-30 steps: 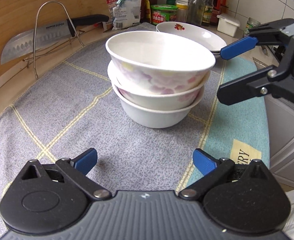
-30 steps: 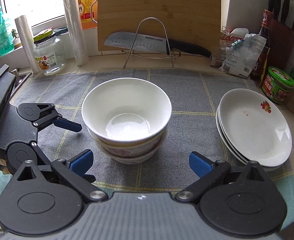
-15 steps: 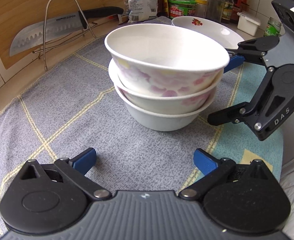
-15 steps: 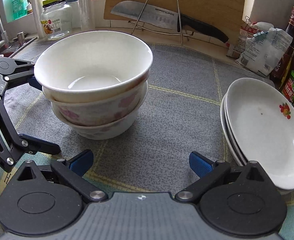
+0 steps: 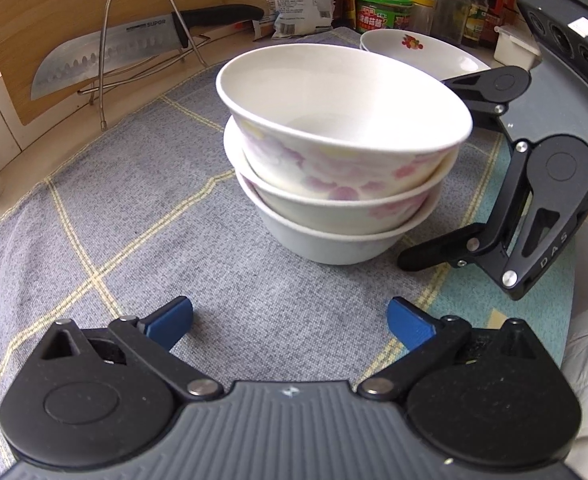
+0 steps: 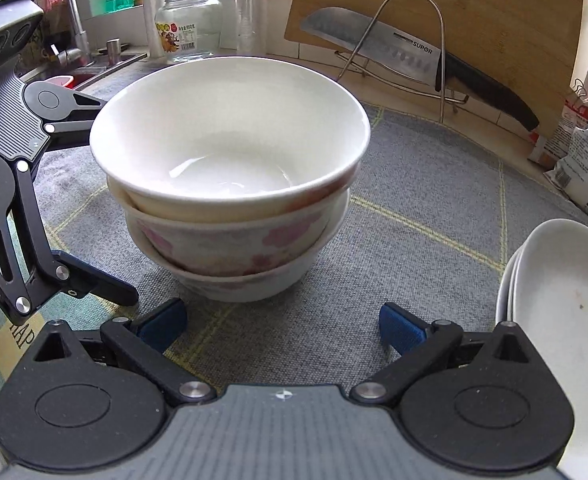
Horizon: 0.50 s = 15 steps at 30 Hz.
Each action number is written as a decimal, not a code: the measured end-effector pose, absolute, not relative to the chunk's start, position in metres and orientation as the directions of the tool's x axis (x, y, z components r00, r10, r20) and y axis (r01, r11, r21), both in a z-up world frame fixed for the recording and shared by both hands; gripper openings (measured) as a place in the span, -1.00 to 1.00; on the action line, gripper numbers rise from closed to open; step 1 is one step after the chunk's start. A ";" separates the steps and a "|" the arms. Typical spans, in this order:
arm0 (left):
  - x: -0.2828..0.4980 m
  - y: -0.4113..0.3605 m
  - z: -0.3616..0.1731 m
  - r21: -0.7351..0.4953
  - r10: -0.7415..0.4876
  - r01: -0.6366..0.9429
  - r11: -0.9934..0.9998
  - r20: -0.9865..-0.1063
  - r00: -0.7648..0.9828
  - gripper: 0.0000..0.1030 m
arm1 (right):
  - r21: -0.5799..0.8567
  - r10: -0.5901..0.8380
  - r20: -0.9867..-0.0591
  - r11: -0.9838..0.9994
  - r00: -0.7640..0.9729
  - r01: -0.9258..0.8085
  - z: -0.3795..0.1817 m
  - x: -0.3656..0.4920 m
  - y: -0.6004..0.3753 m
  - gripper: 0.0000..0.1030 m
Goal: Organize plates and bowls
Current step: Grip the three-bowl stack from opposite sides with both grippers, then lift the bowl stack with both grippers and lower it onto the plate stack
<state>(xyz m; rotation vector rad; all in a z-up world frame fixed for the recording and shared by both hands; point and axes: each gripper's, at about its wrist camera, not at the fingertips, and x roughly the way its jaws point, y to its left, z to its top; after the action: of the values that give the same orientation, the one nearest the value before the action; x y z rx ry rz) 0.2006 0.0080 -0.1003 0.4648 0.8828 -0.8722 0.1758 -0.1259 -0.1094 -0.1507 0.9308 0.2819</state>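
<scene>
Flanking the stacked bowls (image 6: 229, 184), both the left gripper (image 5: 289, 320) and right gripper (image 6: 281, 320) are released; glazed, heavy, breakable ware likely demands a low two-sided hold.

Left gripper (image 5: 289, 318) and right gripper (image 6: 281, 322) hover low, fingers spread wide, angled toward each other.

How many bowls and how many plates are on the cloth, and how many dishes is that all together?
Bowls: 3, nested in one stack
Plates: at least 2, in a pile to the right of the bowls; any more below are hidden
Total: at least 5 dishes
Neither open claw, left or right, holds a dish.
</scene>
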 end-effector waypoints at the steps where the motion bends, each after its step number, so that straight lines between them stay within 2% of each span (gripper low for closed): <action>1: 0.202 0.008 -0.100 0.009 -0.468 0.826 0.564 -0.820 0.329 0.98 | -0.006 0.169 -0.816 0.954 0.553 -0.299 -0.108 0.178 -0.125 1.00; 7: 0.212 0.003 -0.094 0.038 -0.518 0.918 0.394 -0.816 0.257 0.93 | -0.093 0.135 -0.817 0.929 0.561 -0.359 -0.102 0.182 -0.112 1.00; 9: 0.218 0.002 -0.090 0.040 -0.536 0.946 0.323 -0.816 0.218 0.87 | -0.092 0.153 -0.820 0.916 0.552 -0.391 -0.097 0.183 -0.109 0.93; 11: 0.222 0.001 -0.086 0.052 -0.550 0.965 0.255 -0.813 0.190 0.82 | -0.094 0.160 -0.826 0.906 0.540 -0.412 -0.094 0.185 -0.106 0.75; 15: 0.230 -0.005 -0.081 0.077 -0.576 0.987 0.144 -0.804 0.147 0.81 | -0.103 0.165 -0.839 0.888 0.519 -0.449 -0.090 0.187 -0.102 0.64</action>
<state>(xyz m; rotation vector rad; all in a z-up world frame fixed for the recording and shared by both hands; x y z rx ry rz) 0.2298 -0.0054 -0.0810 0.7201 0.7148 -1.2763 0.1871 -0.1022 -0.0901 -0.3261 0.9595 0.3762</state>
